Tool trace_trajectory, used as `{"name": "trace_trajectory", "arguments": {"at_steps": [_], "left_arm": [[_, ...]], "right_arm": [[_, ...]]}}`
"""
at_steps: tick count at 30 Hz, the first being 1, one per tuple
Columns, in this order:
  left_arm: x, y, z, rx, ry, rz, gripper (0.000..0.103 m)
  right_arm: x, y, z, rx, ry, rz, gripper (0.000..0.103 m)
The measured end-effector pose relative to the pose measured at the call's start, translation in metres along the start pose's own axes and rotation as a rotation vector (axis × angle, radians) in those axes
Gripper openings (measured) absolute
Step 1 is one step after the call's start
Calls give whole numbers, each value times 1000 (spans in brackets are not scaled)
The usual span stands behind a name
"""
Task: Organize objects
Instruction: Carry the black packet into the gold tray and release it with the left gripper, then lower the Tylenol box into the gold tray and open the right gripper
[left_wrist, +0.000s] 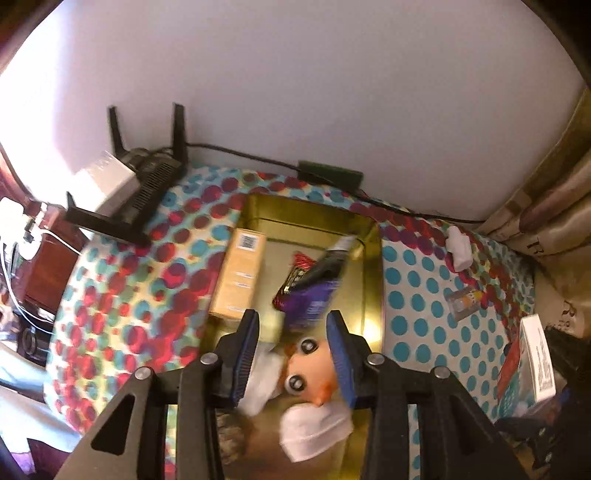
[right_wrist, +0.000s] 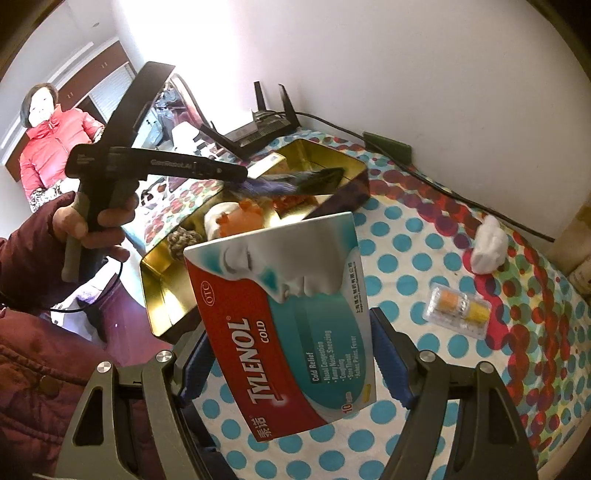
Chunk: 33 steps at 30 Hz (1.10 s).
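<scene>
A gold tin box (left_wrist: 372, 266) (right_wrist: 162, 273) lies open on the dotted tablecloth. In it are a tan carton (left_wrist: 240, 273), a purple packet (left_wrist: 314, 302), a dark tube (left_wrist: 325, 262) and a small doll (left_wrist: 310, 365) with a white cap. My left gripper (left_wrist: 291, 354) is open over the tin, its pads either side of the doll's head without touching. In the right wrist view the left gripper (right_wrist: 236, 173) hovers above the tin. My right gripper (right_wrist: 291, 354) is shut on a Tylenol Cold box (right_wrist: 284, 317), held above the cloth near the tin.
A black router (left_wrist: 144, 184) (right_wrist: 258, 125) stands at the table's back by the wall, with a cable and adapter (left_wrist: 332, 173). A white wad (right_wrist: 487, 247) and a clear blister pack (right_wrist: 458, 310) lie on the cloth right of the tin. A person in red (right_wrist: 51, 144) stands at the left.
</scene>
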<state>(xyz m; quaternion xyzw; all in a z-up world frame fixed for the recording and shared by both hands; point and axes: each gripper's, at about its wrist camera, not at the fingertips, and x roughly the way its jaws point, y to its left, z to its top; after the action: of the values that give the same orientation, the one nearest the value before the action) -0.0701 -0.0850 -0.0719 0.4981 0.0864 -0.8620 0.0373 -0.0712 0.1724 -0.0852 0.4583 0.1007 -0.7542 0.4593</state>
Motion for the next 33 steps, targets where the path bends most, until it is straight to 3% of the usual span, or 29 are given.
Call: {"name": "trace_trajectory", "arguments": {"at_steps": [11,20,33], "left_arm": [[-35,27,-34,-88,-43,50,42],[-40,35,-53,-127,-27,101,42],[-42,45,-60,-121,-23,152,42]], "right_arm": [[36,42,57,-94,-27,31,75],[93,35,132,-17,13,-83,75],[151,27,154,47,93,-159,75]]}}
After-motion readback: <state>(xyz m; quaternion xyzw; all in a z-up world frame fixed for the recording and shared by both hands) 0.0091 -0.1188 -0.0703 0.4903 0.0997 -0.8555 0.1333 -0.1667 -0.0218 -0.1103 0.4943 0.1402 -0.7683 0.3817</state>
